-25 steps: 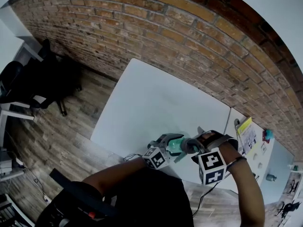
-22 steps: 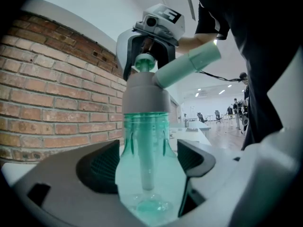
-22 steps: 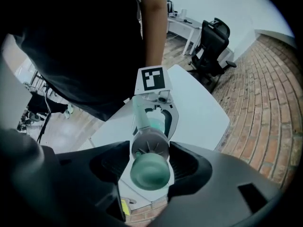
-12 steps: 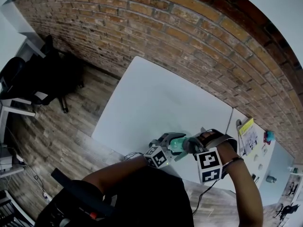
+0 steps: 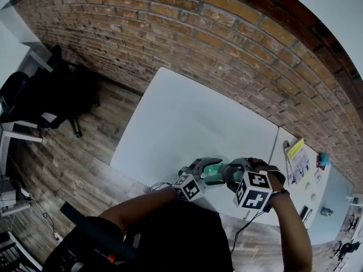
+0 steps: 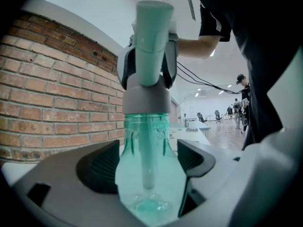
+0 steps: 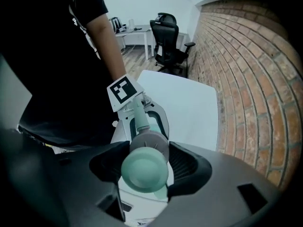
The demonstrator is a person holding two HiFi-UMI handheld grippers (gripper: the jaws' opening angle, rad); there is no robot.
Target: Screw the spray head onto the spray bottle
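Note:
A clear teal spray bottle [image 6: 149, 174] stands upright between my left gripper's [image 6: 149, 162] pads, which are shut on its body. On its neck sits the spray head [image 6: 152, 41] with a grey collar [image 6: 146, 100]. My right gripper [image 7: 147, 162] points down over the spray head's round teal top [image 7: 144, 170], jaws shut on the grey collar [image 7: 150, 145]. In the head view both grippers meet at the white table's [image 5: 187, 118] near edge: left gripper [image 5: 199, 171], bottle [image 5: 212, 170], right gripper [image 5: 233, 173].
A brick wall [image 5: 215, 44] runs behind the table. A second table to the right carries a yellow booklet [image 5: 296, 154] and small items. A black office chair [image 5: 34, 103] stands on the wooden floor at the left. A cable [image 5: 161, 185] hangs at the near edge.
My right gripper has rolled about the spray head; its marker cube shows a different face and sits closer to the bottle. The left gripper and bottle have stayed put.

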